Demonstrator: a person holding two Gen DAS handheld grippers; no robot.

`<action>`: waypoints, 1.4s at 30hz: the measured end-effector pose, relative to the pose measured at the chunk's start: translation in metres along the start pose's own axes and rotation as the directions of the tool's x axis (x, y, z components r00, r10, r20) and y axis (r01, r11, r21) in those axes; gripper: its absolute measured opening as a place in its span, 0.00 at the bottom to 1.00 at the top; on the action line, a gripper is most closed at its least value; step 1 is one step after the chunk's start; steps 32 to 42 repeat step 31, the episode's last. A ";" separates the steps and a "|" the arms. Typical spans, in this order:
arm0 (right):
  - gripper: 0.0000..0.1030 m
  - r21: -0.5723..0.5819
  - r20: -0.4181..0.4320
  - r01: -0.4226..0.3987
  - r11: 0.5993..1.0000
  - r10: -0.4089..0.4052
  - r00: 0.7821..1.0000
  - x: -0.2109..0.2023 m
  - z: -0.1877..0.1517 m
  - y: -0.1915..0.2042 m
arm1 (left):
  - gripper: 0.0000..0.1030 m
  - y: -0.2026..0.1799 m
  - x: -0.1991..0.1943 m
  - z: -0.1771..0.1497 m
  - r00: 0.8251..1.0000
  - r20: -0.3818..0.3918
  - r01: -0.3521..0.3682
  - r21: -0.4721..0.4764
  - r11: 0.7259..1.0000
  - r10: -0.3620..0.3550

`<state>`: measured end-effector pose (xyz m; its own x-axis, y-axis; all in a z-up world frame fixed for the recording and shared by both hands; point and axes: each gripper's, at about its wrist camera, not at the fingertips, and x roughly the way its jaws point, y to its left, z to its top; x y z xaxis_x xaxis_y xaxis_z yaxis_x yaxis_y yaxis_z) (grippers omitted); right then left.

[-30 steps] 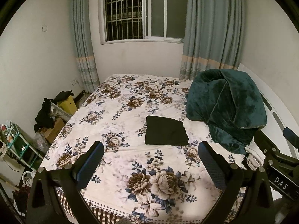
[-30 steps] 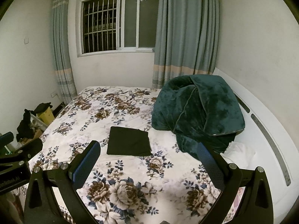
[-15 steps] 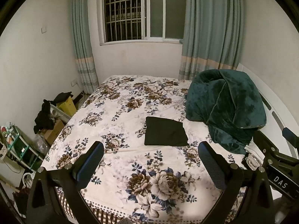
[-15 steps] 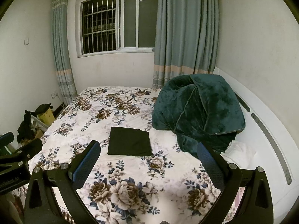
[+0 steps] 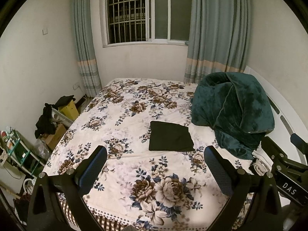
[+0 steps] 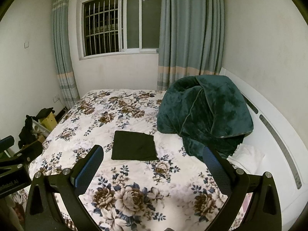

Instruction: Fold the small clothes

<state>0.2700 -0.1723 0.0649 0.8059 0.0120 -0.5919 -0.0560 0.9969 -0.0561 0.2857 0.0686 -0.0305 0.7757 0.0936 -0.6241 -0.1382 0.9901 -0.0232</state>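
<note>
folded black garment (image 5: 170, 136) on bed (image 5: 123, 119), beyond both spread tools, untouched

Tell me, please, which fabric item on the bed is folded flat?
The black garment, a neat flat rectangle mid-bed; the green blanket is heaped beside it.

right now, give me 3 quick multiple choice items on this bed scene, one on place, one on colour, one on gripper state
1. Where does the folded black garment lie?
A. on the floor
B. on the floral bedspread, left of the blanket
C. on the windowsill

2. What colour is the heaped blanket?
A. dark green
B. red
C. yellow

3. How are the left gripper and right gripper?
A. both shut on cloth
B. one holds the garment
C. both open, empty

Key: B, it lies flat mid-bed; A, plush green pile; C, fingers spread wide, nothing between.
</note>
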 end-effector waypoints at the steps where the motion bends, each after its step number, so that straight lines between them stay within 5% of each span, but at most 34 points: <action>1: 1.00 0.000 0.000 0.000 1.000 0.000 1.000 0.000 0.000 0.001 | 1.00 0.000 0.000 0.002 1.000 -0.001 0.001 0.002 1.000 -0.001; 42: 1.00 0.015 0.003 0.012 1.000 -0.012 1.000 -0.009 -0.007 0.011 | 1.00 0.005 -0.001 -0.001 1.000 0.005 -0.020 -0.003 1.000 0.020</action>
